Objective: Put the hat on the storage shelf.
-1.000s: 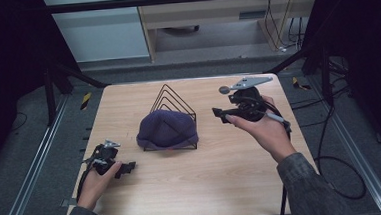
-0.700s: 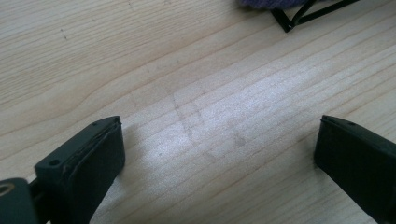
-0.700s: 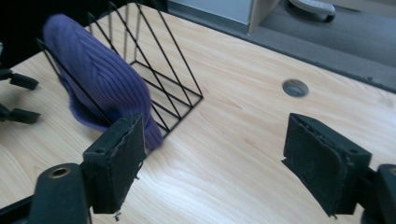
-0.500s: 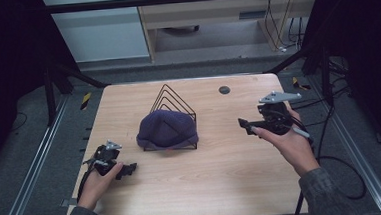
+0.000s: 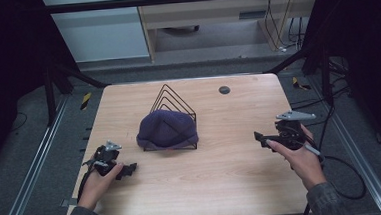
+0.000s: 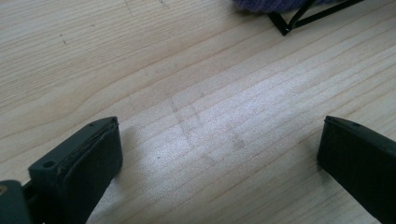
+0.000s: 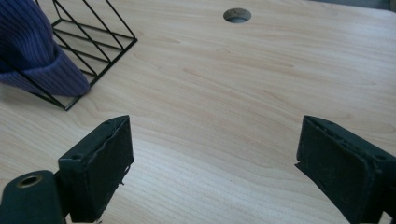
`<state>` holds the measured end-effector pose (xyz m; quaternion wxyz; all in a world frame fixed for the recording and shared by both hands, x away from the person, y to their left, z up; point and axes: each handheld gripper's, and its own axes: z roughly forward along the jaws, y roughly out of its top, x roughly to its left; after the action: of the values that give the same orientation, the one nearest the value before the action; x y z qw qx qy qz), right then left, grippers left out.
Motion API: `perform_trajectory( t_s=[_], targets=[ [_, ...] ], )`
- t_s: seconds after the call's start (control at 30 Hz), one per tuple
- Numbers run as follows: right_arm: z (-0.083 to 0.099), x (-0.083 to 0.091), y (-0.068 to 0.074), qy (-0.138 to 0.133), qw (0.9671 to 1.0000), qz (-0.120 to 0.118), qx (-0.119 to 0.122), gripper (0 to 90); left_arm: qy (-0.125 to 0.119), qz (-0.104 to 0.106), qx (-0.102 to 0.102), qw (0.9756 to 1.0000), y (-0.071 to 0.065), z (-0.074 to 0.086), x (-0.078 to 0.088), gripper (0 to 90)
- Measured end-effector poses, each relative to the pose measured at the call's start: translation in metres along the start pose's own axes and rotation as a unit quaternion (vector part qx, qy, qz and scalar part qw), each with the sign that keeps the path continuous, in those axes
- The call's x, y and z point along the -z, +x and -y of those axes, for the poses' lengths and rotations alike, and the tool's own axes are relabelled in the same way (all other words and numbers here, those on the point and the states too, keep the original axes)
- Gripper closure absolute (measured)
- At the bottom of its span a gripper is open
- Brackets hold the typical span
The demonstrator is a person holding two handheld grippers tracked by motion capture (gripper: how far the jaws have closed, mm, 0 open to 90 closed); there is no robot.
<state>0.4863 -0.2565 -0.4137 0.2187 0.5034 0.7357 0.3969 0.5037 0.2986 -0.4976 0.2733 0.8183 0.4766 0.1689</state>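
Both tongs, the left tongs and the right tongs, rest released and empty near opposite worktop edges. Between them a purple knit beanie drapes over a black wire rack mid-worktop. It looks soft, light and floppy, so pinching its thick folded brim should likely hold best.

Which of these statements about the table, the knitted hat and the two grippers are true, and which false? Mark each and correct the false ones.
1. The purple knitted hat sits on the black wire rack. True.
2. The right gripper is clamped on the hat. False: its jaws are apart, over bare wood.
3. The left gripper is open. True.
4. The table has two round holes. False: one round hole.
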Motion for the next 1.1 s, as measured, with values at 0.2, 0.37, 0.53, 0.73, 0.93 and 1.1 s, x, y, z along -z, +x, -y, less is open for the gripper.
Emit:
perform_trajectory(
  t_s=[0.2,0.37,0.53,0.73,0.93,1.1],
  targets=[
    [0.017,-0.012,-0.002,0.023,0.9997,-0.009,0.001,9.9,-0.001,0.0,0.0,1.0,0.0,0.0,0.0,0.0],
    [0.031,-0.023,0.001,0.045,0.9989,-0.014,0.002,10.6,-0.001,-0.001,0.0,1.0,0.0,0.0,0.0,0.0],
    [0.037,-0.03,0.003,0.055,0.9984,-0.017,-0.002,11.1,-0.001,0.0,-0.001,1.0,0.0,0.001,0.0,0.0],
    [0.044,-0.035,0.006,0.065,0.9976,-0.024,0.0,11.1,-0.002,-0.001,-0.001,1.0,0.0,0.0,0.0,0.0],
    [0.052,-0.041,0.009,0.074,0.9968,-0.028,-0.001,11.0,-0.003,0.0,-0.001,1.0,-0.001,0.0,0.0,0.0],
    [0.056,-0.045,0.012,0.076,0.9967,-0.027,0.001,11.0,-0.002,0.0,-0.004,1.0,-0.001,0.0,0.0,0.0]
  ],
)
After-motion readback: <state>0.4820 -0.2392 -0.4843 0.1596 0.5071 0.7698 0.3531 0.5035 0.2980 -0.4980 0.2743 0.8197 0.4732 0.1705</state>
